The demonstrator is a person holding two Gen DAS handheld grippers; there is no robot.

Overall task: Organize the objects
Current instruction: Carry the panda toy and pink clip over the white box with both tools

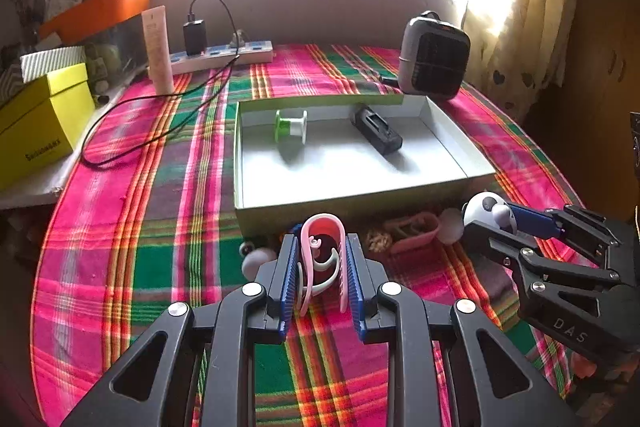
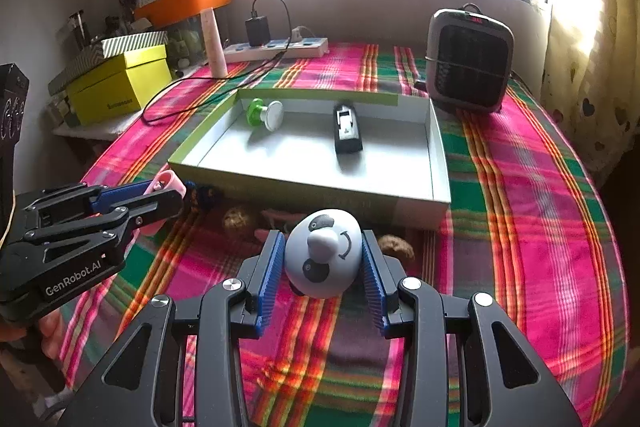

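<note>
The left gripper (image 1: 322, 277) is clamping a pink clip (image 1: 324, 259) and the right gripper (image 2: 323, 265) is squeezing a panda toy (image 2: 325, 253), both short of the shallow box (image 2: 438, 163). Each should be lifting clear of its near wall before releasing inside (spool (image 1: 291, 126) and black device (image 1: 376, 131) are lying farther back). Small items under that wall are sitting too shadowed to identify.

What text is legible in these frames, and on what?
"GenRobot.AI": on the left gripper body, seen from the right wrist.
"DAS": on the right gripper body, seen from the left wrist.
Brand print on the yellow box: too blurred to read.
Print on the cream tube: too small to read.
</note>
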